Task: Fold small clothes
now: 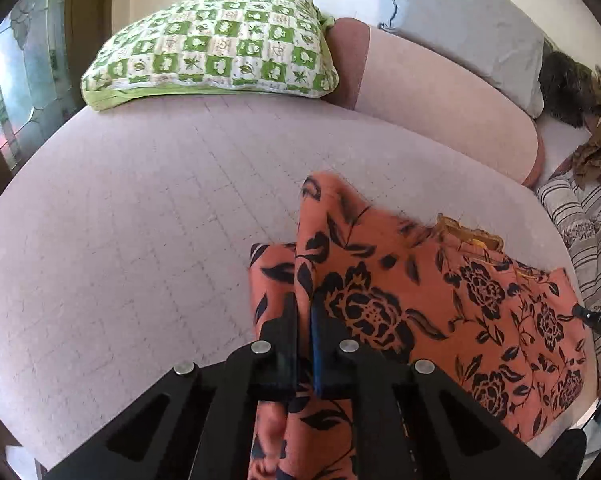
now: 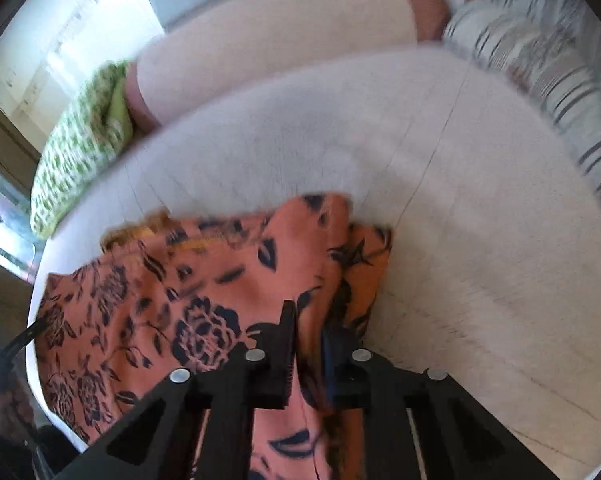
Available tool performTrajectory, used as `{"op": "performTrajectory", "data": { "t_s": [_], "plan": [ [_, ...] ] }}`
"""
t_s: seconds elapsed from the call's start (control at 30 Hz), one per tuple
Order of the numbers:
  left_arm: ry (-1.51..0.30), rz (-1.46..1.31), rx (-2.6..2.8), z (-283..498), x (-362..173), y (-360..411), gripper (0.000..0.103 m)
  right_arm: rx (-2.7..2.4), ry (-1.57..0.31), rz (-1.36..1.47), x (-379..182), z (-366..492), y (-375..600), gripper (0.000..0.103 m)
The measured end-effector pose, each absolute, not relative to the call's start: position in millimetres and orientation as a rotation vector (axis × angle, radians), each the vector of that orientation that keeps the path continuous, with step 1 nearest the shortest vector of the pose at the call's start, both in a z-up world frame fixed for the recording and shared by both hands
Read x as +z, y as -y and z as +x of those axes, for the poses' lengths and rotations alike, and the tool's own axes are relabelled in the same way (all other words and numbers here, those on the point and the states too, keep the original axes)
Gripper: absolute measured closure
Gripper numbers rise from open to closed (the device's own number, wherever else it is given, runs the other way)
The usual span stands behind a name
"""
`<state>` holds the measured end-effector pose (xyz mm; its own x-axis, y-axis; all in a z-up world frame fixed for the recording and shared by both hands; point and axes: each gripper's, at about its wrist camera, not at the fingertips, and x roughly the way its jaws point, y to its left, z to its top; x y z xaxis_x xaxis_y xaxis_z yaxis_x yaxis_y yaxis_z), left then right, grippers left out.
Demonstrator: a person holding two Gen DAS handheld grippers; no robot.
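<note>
An orange garment with a dark floral print [image 1: 440,300] lies on the pale pink bed sheet [image 1: 140,220], near the bed's near edge. My left gripper [image 1: 303,308] is shut on its left side, with a fold of cloth pinched between the black fingers. My right gripper [image 2: 306,320] is shut on the garment's right side [image 2: 204,312], cloth bunched up between its fingers. A yellow trim shows at the garment's far edge [image 1: 472,236]. The right wrist view is blurred by motion.
A green checked pillow [image 1: 216,48] lies at the far left of the bed. A pink bolster [image 1: 440,96] and a grey pillow [image 1: 472,24] lie behind. A striped cushion [image 1: 584,232] sits at the right, also in the right wrist view [image 2: 540,64].
</note>
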<state>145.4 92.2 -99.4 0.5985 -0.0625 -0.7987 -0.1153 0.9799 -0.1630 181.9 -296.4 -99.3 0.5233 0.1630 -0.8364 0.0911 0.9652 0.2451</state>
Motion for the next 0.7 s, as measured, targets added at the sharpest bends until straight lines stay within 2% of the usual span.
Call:
{"op": "performTrajectory", "data": {
  "t_s": [0.07,0.13,0.17,0.2,0.23,0.27,0.37,0.47,0.5,0.53,0.57,0.6,0.63,0.7],
  "plan": [
    [-0.997,-0.181,0.071,153.3,-129.5,-94.3,0.096,-0.032,-1.067,0.262,-117.8,185.2,311.8,0.087],
    [-1.040,-0.207,0.075,157.7,-146.0,-98.4,0.092,-0.002,-1.091,0.388,-130.0,186.2,326.9,0.080],
    [-1.010,-0.203,0.066,155.3,-136.8,-97.6,0.082,0.007,-1.063,0.425,-125.7,182.7,330.4,0.066],
    [-0.991,-0.204,0.054,155.4,-128.2,-96.8,0.053,0.023,-1.039,0.430,-120.2,180.8,330.5,0.051],
    [-0.975,-0.207,0.047,155.9,-123.0,-97.9,0.039,0.036,-1.014,0.420,-114.1,179.6,329.9,0.016],
    [-0.945,-0.200,0.051,157.3,-117.1,-98.5,0.031,0.040,-0.985,0.398,-108.3,180.4,327.8,0.010],
    [-0.925,-0.141,0.080,174.5,-113.8,-98.2,0.032,0.056,-0.982,0.345,-103.4,197.1,320.7,0.010],
    [-0.964,-0.164,0.053,193.1,-126.5,-97.2,0.033,0.079,-1.032,0.291,-112.9,215.6,305.3,0.012],
    [-0.983,-0.157,0.057,197.9,-132.7,-94.5,0.048,0.080,-1.058,0.265,-118.3,221.6,302.2,0.016],
    [-1.026,-0.130,0.056,204.7,-142.2,-91.0,0.064,0.070,-1.098,0.237,-128.1,227.9,299.3,0.054],
    [-1.047,-0.112,0.061,210.2,-150.4,-88.0,0.084,0.049,-1.122,0.220,-131.0,230.2,298.1,0.085],
    [-1.036,-0.104,0.073,209.5,-149.1,-86.3,0.089,0.040,-1.097,0.208,-125.5,227.5,296.4,0.088],
    [-1.021,-0.096,0.078,206.9,-144.5,-85.4,0.091,0.033,-1.066,0.193,-117.4,223.4,294.4,0.096],
    [-1.006,-0.077,0.087,203.9,-144.2,-84.5,0.092,0.003,-0.995,0.174,-101.6,212.5,296.2,0.096]
  ]
}}
